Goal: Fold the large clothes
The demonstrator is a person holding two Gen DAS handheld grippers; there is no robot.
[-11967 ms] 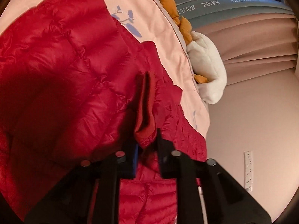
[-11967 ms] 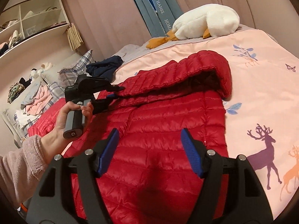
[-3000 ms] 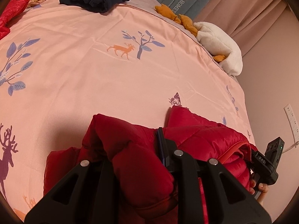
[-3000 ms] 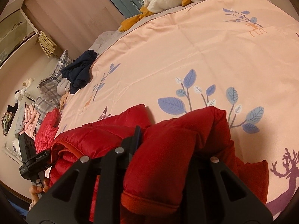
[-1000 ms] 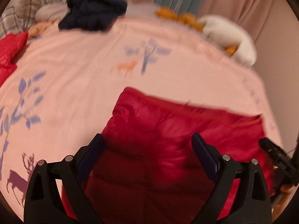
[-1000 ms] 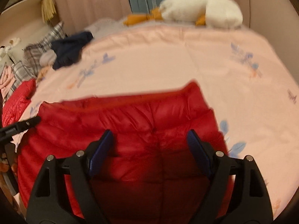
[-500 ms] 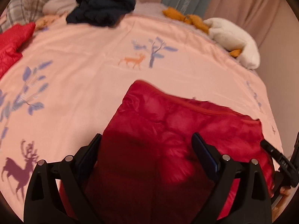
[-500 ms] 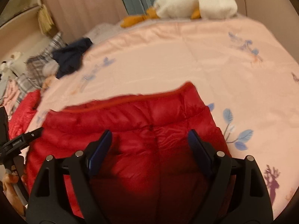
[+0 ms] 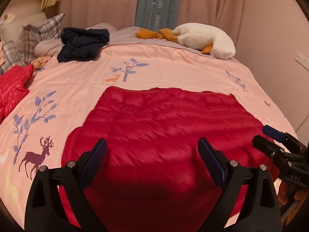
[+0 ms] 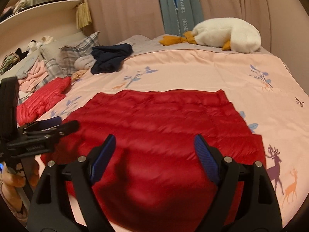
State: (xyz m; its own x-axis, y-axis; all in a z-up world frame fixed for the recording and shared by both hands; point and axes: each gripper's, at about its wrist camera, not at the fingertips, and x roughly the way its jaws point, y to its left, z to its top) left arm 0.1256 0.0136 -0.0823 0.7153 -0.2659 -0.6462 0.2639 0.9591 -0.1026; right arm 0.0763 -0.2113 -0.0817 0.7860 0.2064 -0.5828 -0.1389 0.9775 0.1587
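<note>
— Two grippers, both empty: the left gripper [image 9: 151,159] and the right gripper [image 10: 154,155] hover with fingers spread wide over a red down jacket [image 9: 166,131] lying flat on the pink bedspread [image 9: 173,65], near the foot of the bed.

— So is the fold finished?

— It looks close to it. The jacket forms a compact, roughly rectangular block with no sleeve or hood sticking out, and its far edge runs fairly straight. Nothing is pinched in either set of fingers, which hang just above the quilted fabric.

— Anything left to do?

— Possibly another fold in half, or smoothing; I'd call that a guess. Another red puffer garment [image 10: 41,100] lies at the left edge of the bed, and whether it is folded I cannot tell. A dark navy garment [image 10: 111,58] sits crumpled near the plaid pillows [image 10: 77,53], so that one seems to be waiting.

— And the rest of the room?

— A white plush goose [image 10: 227,34] lies by the curtain [image 9: 212,2], well away from the jacket.
</note>
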